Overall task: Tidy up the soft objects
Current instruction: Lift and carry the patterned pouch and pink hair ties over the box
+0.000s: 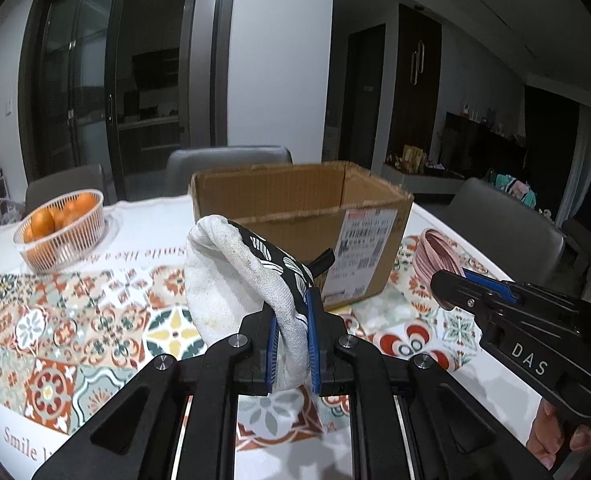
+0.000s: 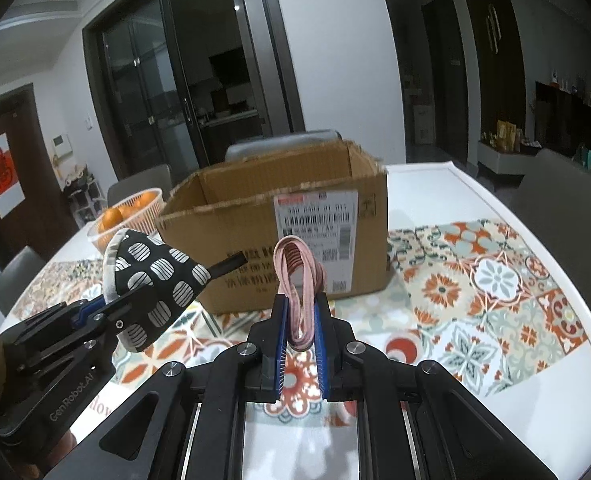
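Observation:
My left gripper (image 1: pixel 291 320) is shut on an oven mitt (image 1: pixel 231 280), white inside and black with white striped dots outside, held above the patterned tablecloth. It also shows in the right wrist view (image 2: pixel 155 284) at the left. My right gripper (image 2: pixel 299 320) is shut on a coil of pink flat cord (image 2: pixel 299 276), held above the table. In the left wrist view the cord (image 1: pixel 435 256) shows at the right, beyond the right gripper's fingers (image 1: pixel 455 284). An open cardboard box (image 1: pixel 295 220) with a shipping label stands just behind both held things; it also shows in the right wrist view (image 2: pixel 279 216).
A white wire basket of oranges (image 1: pixel 61 228) sits at the table's far left, also in the right wrist view (image 2: pixel 129 212). Grey chairs (image 1: pixel 227 164) stand around the table. The white table edge (image 2: pixel 535 240) curves along the right.

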The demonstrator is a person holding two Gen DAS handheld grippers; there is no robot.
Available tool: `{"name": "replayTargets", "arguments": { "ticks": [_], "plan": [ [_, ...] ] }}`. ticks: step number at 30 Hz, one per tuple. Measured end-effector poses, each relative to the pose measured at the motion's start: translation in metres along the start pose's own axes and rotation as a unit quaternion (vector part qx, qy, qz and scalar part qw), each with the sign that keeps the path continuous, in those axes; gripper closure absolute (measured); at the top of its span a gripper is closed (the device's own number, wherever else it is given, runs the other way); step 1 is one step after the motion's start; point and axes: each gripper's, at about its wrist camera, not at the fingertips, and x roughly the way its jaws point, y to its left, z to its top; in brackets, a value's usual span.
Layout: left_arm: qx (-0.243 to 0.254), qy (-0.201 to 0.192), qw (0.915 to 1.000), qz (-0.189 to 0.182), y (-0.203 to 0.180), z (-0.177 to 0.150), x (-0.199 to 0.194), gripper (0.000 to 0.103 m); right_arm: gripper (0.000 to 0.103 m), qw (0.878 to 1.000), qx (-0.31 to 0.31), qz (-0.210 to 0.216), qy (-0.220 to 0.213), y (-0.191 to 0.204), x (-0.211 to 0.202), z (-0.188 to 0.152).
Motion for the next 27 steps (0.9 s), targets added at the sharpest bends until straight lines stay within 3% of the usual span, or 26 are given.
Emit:
{"name": "replayTargets", "arguments": {
  "ticks": [14, 27],
  "plan": [
    [0.018, -0.048, 0.9987, -0.001, 0.000, 0.035, -0.009, 0.089, 0.089, 0.998, -0.012, 0.009, -0.059, 0.009, -0.019, 0.036],
    [0.034, -0.079, 0.9963, 0.004, 0.002, 0.060, -0.001, 0.089, 0.089, 0.996, -0.015, 0.010, -0.087, 0.006, -0.008, 0.066]
  ]
}}
